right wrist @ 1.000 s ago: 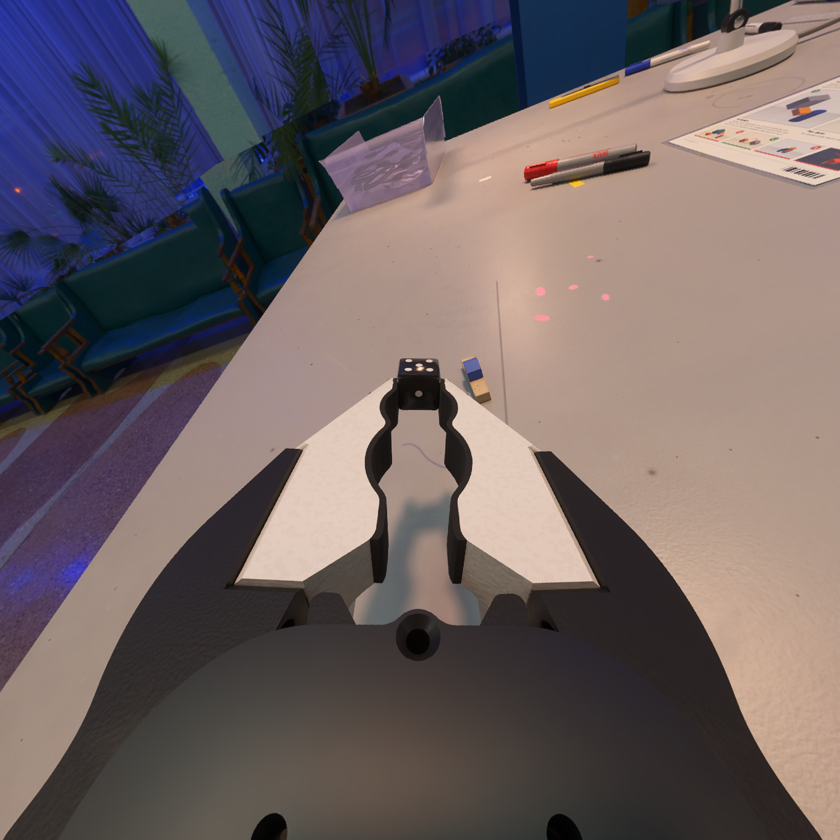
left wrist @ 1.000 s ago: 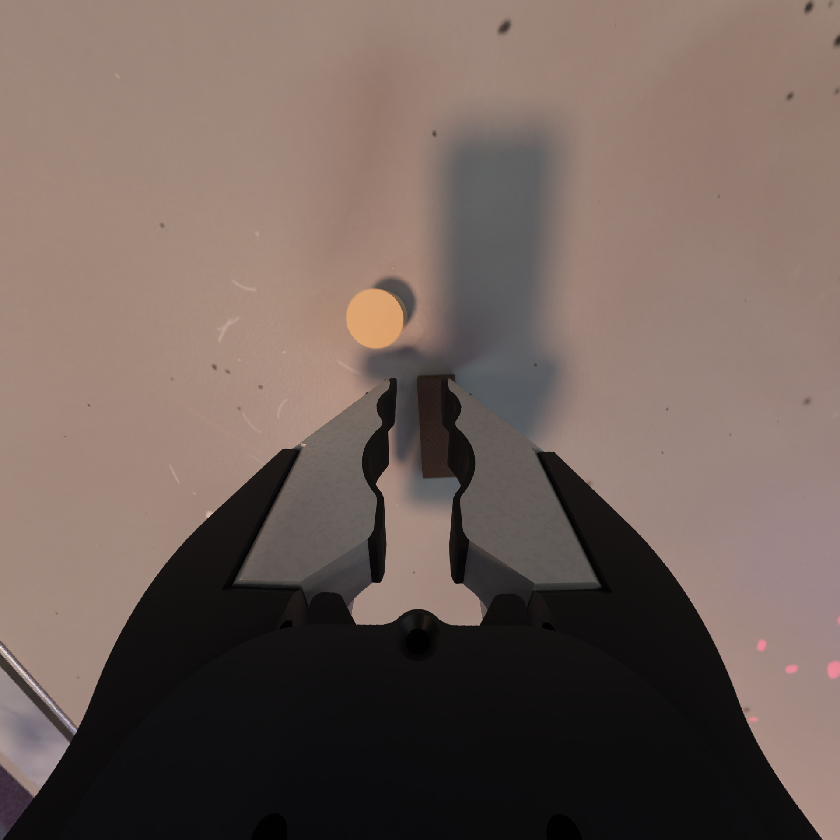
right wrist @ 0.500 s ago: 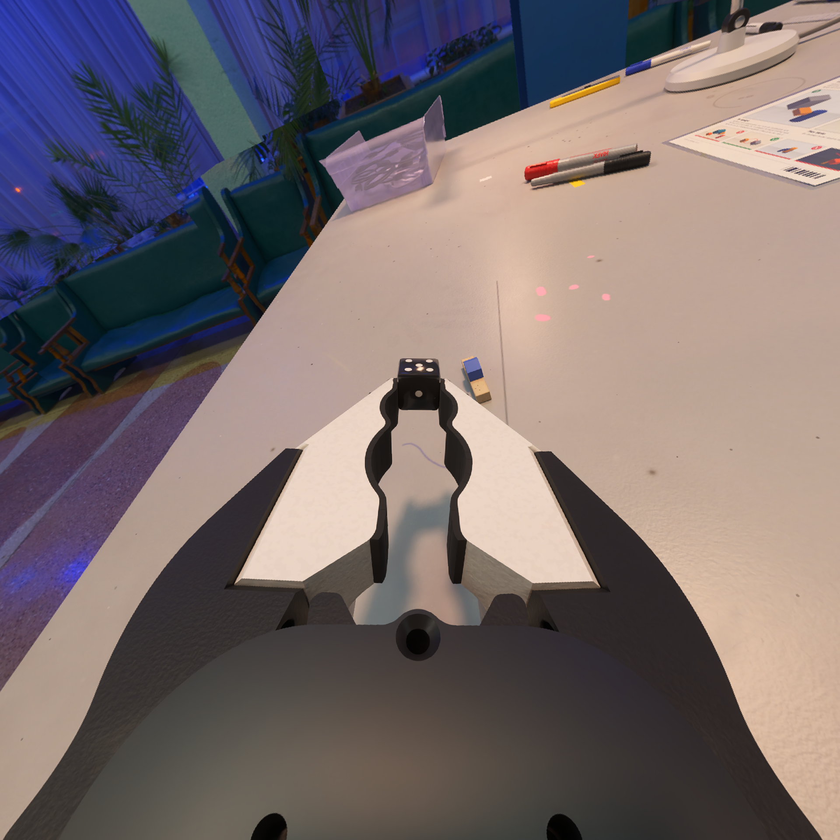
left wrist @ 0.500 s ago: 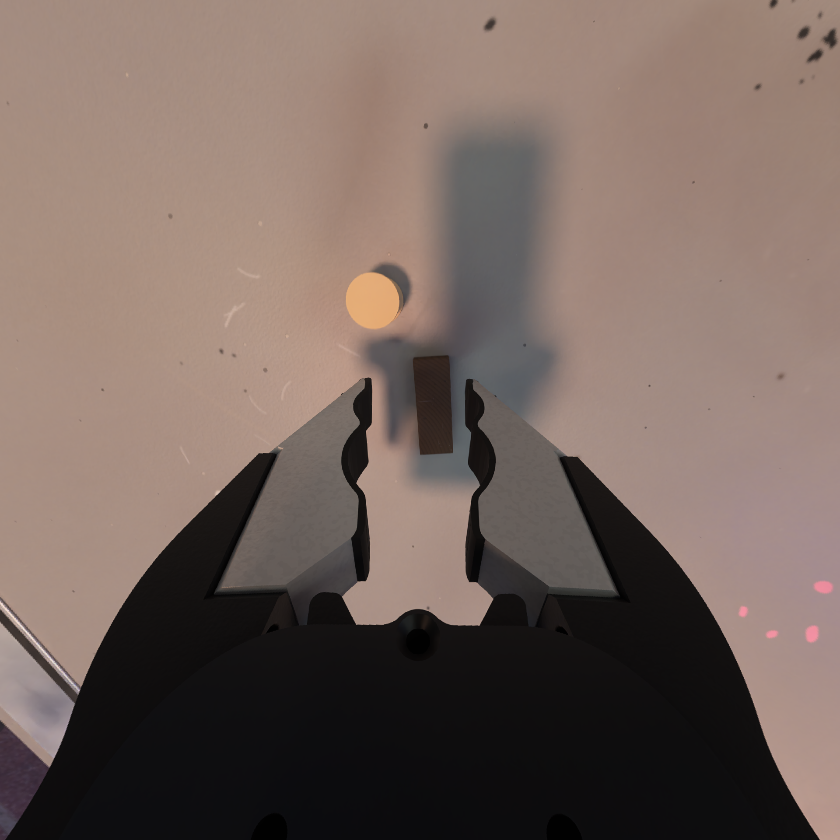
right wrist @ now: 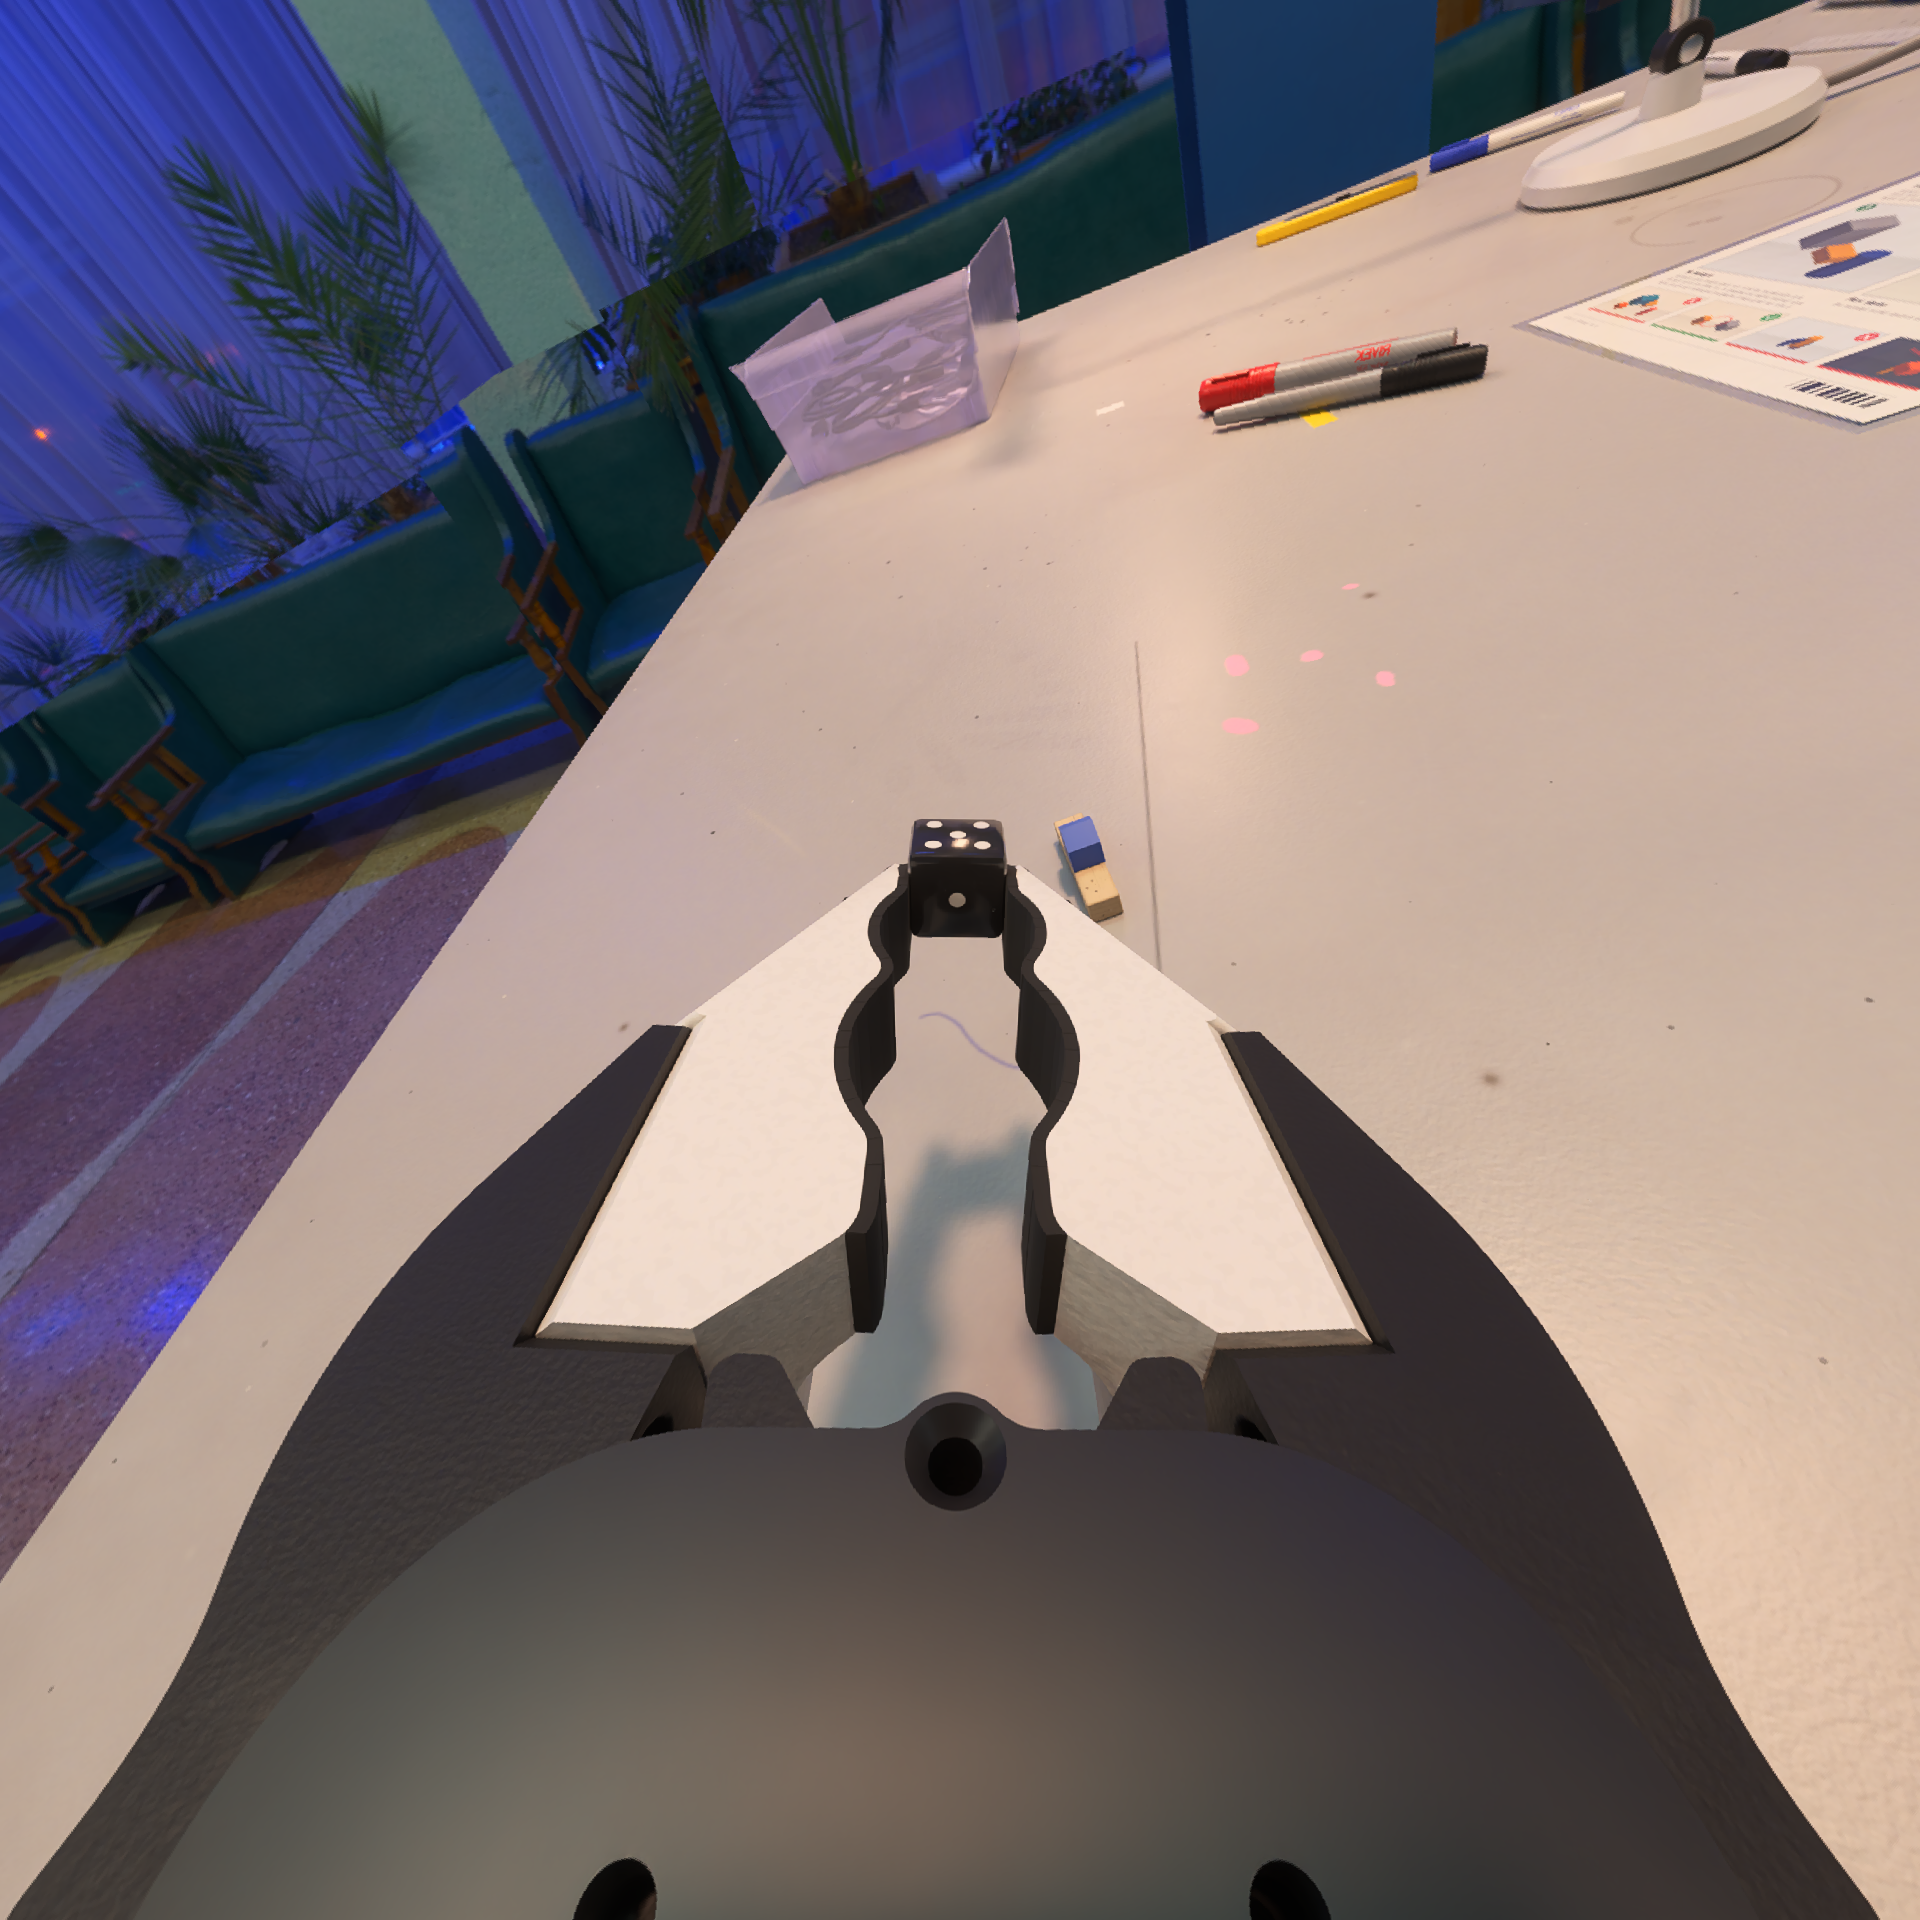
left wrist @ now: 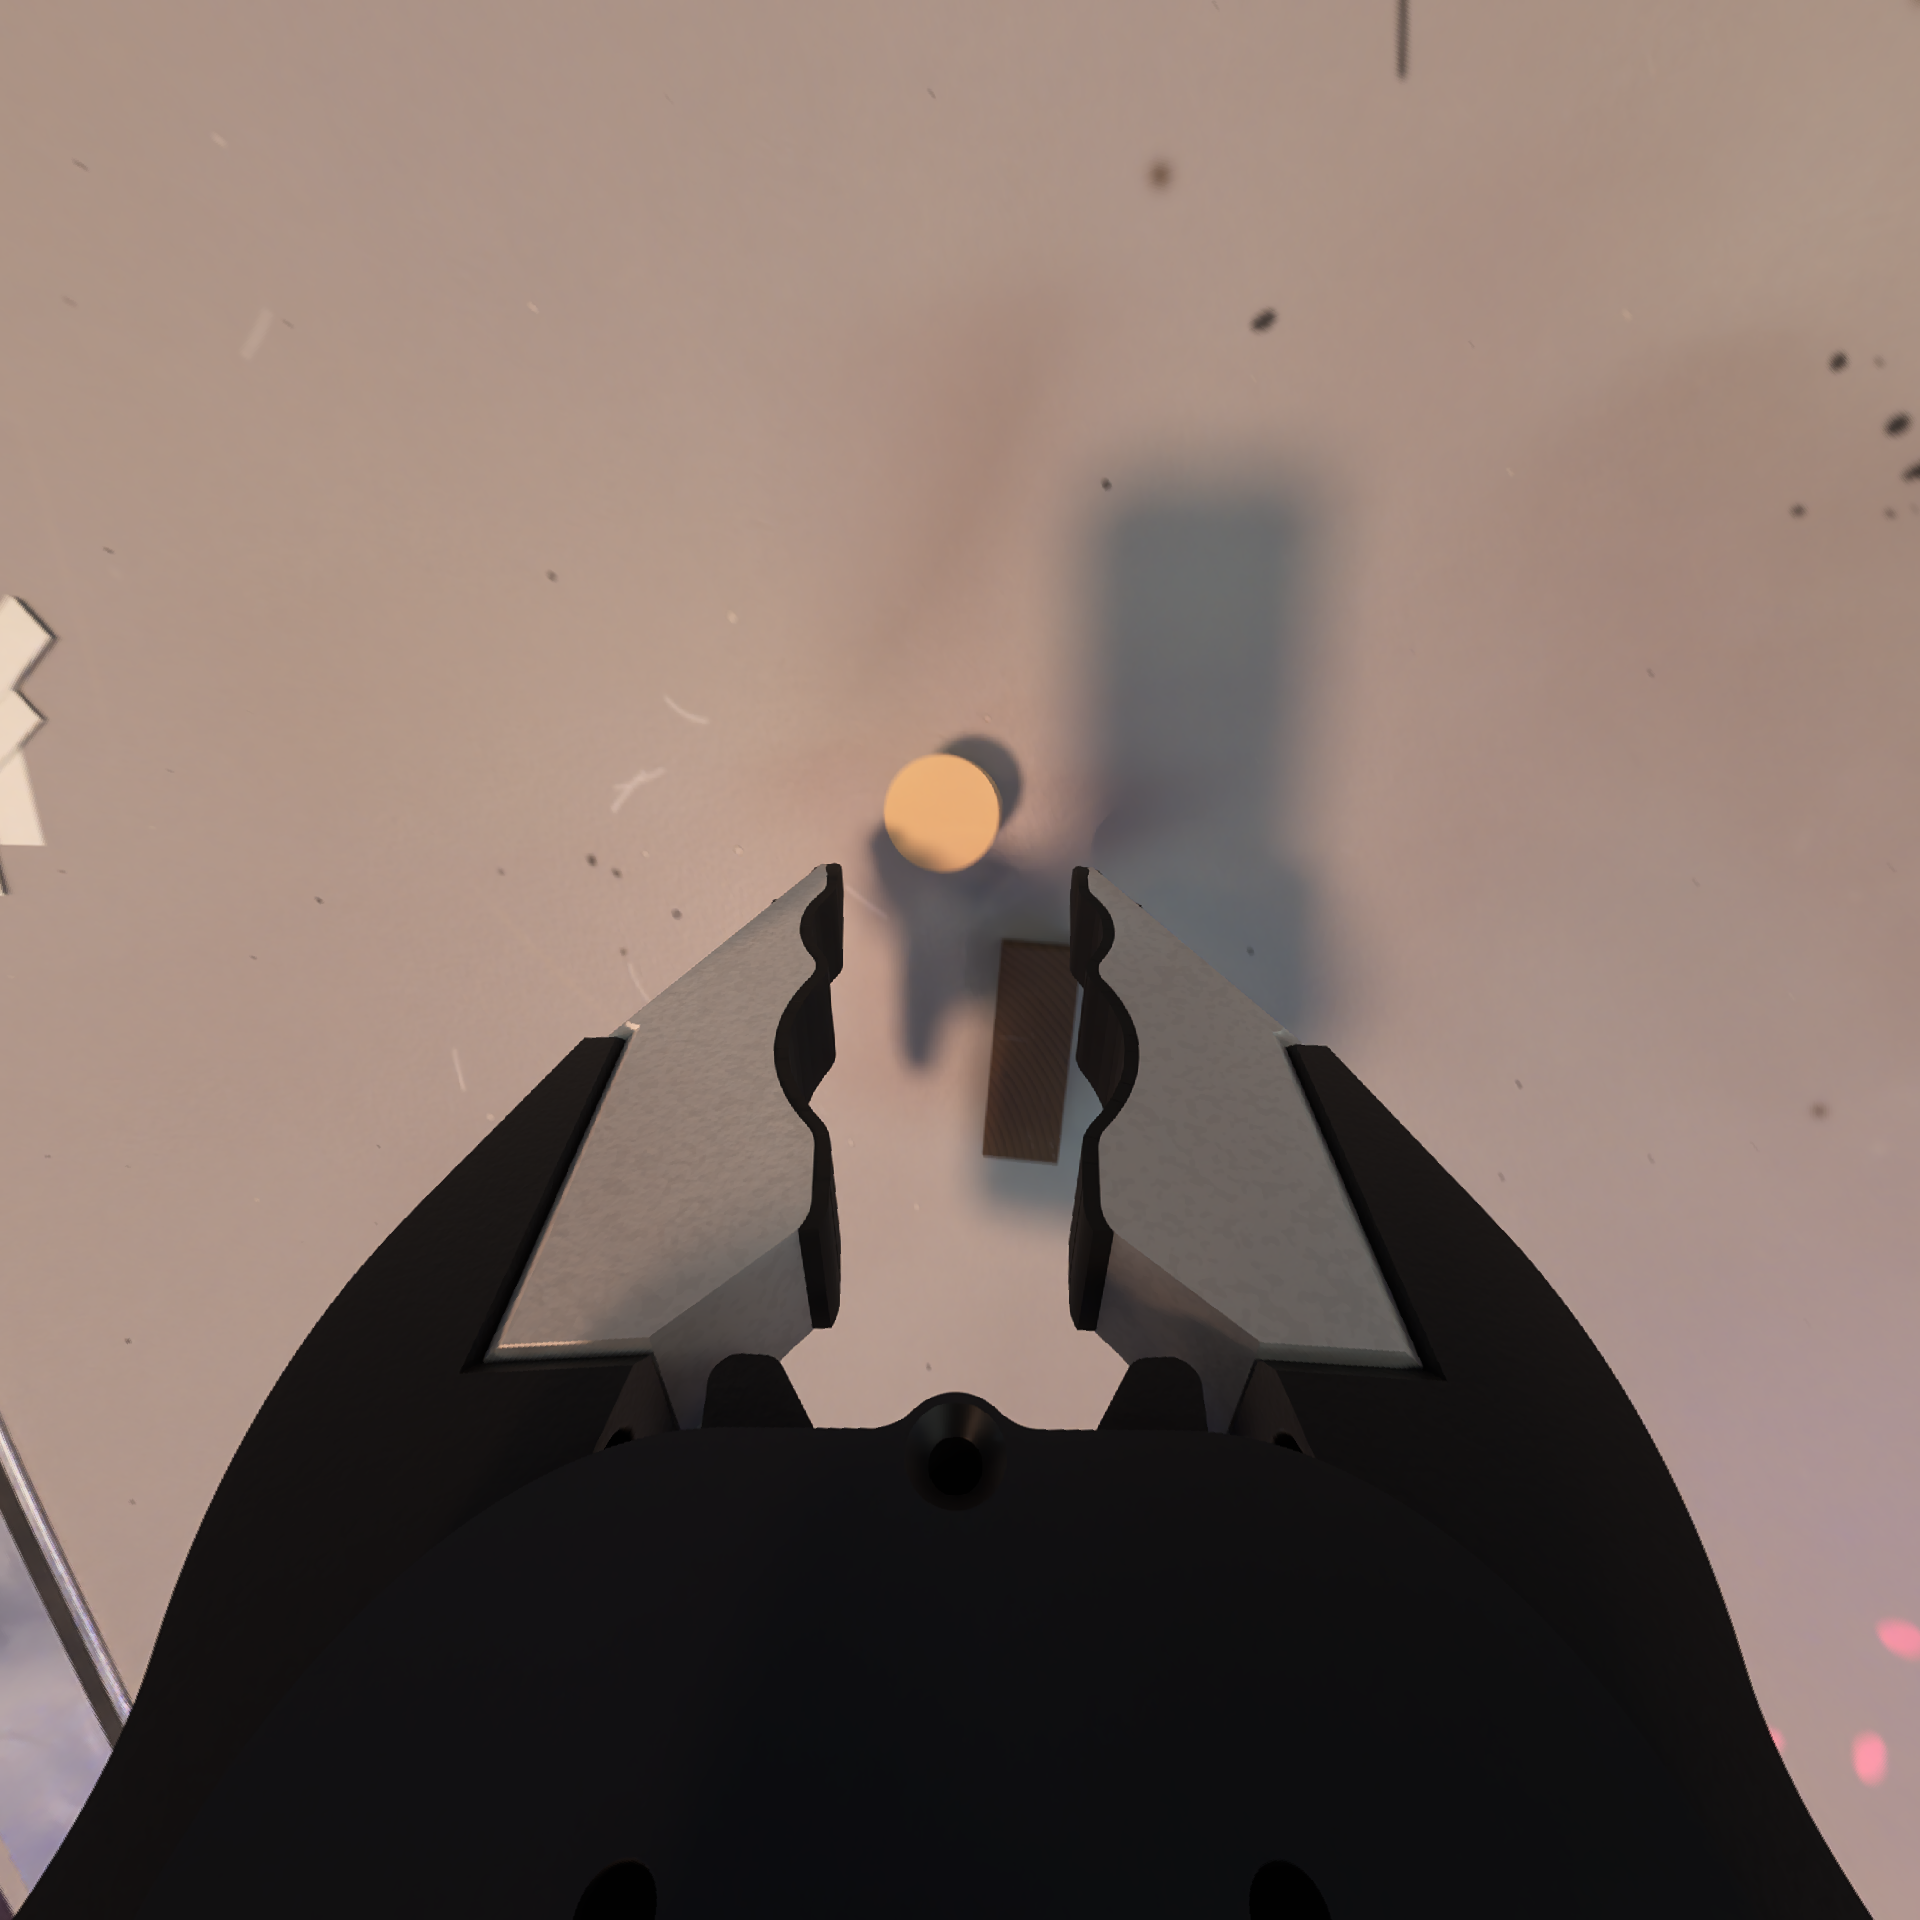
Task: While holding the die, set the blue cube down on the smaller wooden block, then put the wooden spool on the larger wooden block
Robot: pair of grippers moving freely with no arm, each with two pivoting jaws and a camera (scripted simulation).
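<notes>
Widening over the last second, the left gripper (left wrist: 956,883) gapes above the wooden spool (left wrist: 941,812), unplaced beside the larger wooden block (left wrist: 1027,1049) well inside the desk (right wrist: 1455,831) edge; the right gripper (right wrist: 956,883) clamps the die (right wrist: 956,862), blue cube (right wrist: 1081,844) already atop the smaller wooden block (right wrist: 1099,889).

Beneath me, the pale grey table (right wrist: 1455,935) carries a small wooden block (right wrist: 1099,891) topped by a blue cube (right wrist: 1081,842), near its left edge. At the far left edge stands a folded clear plastic sheet (right wrist: 883,374). Two markers (right wrist: 1340,374), a printed sheet (right wrist: 1766,312) and a white lamp base (right wrist: 1673,135) lie toward the far right corner. From above, a round wooden spool (left wrist: 941,812) and dark wooden block (left wrist: 1027,1049) rest apart.
</notes>
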